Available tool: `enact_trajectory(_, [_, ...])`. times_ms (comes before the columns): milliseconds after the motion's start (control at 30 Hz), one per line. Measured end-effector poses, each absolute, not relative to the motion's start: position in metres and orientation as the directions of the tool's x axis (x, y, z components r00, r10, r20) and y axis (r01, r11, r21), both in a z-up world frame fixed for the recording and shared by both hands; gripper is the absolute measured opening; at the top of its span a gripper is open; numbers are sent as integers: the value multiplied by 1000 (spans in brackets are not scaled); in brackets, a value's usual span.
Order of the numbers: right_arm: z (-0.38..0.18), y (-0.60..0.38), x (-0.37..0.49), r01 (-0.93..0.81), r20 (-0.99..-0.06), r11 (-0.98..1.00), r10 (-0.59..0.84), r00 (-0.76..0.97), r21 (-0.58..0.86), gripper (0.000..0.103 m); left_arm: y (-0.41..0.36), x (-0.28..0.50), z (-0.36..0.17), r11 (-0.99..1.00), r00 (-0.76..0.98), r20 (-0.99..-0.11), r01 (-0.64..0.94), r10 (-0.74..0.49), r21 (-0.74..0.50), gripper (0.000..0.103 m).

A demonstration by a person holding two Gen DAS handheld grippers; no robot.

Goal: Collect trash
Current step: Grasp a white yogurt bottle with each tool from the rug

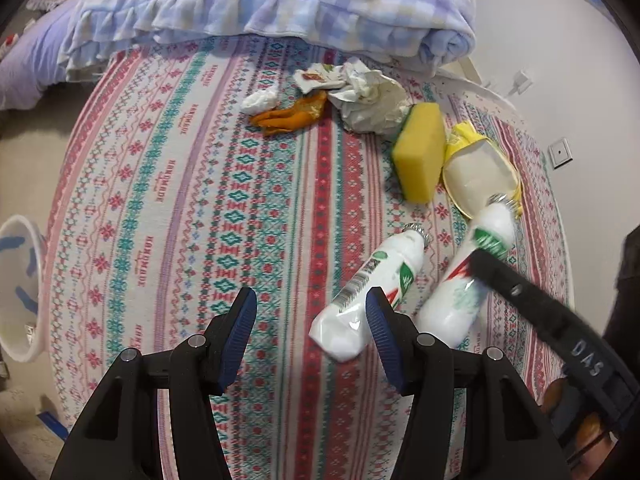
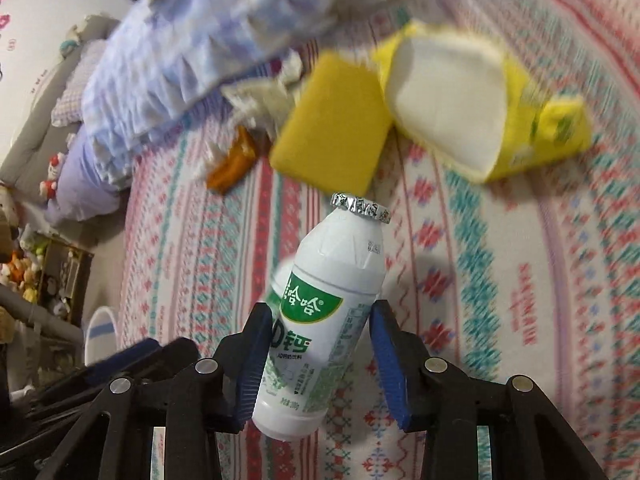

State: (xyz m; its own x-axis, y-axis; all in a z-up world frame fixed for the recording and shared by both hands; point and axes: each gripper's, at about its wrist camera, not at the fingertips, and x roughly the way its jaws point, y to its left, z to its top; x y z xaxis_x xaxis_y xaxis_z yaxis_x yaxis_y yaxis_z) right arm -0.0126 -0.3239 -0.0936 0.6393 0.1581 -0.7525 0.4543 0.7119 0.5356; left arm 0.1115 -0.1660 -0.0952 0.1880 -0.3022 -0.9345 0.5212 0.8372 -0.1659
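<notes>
- The right gripper is clamped on a white yogurt-drink bottle with a green label; both blue pads press its lower body, and the bottle is off the bedspread, its shadow falling on the cloth beneath.
- The held bottle's long axis runs forward along the fingers, foil-sealed mouth pointing away from the camera and tilted a little right, base toward the gripper.
- In the left wrist view the same bottle appears with the right gripper's black finger across it.
- The left gripper has its jaws wide apart and holds nothing; its right pad overlaps, in view, the base end of a second white bottle; contact cannot be told.
- That second bottle lies on its side on the patterned bedspread, foil mouth pointing up-right, away from the left gripper.
- Beyond the bottles: a yellow sponge, just beside it an open yellow carton, then crumpled paper, an orange wrapper and a white wad.
- A folded checked blanket lies behind the litter.
- A white bin stands off the bed's left edge.
</notes>
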Motion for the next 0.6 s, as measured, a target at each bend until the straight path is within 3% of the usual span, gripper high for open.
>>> enact_trajectory(167, [-69, -334, -26, 485, -750, 770, -13, 661, 414, 45, -193, 95, -104, 779, 176, -943, 616, -284, -120, 60])
enact_trajectory(367, [-71, -349, -35, 504, -749, 746, -12, 662, 434, 45, -220, 80, -130, 723, 142, -963, 687, -231, -72, 60])
enact_trajectory(400, [-70, -350, -36, 505, -749, 745, -10, 662, 436, 45, -222, 81, -133, 725, 151, -963, 686, -223, -60, 58])
enact_trajectory(467, [-69, -349, -33, 496, -748, 751, -2, 664, 437, 45, -222, 84, -136, 741, 196, -956, 670, -217, -31, 46])
enact_trajectory(600, [-67, -345, -33, 478, -746, 767, 1, 666, 427, 45, -216, 88, -117, 754, 245, -932, 655, -268, -45, 43])
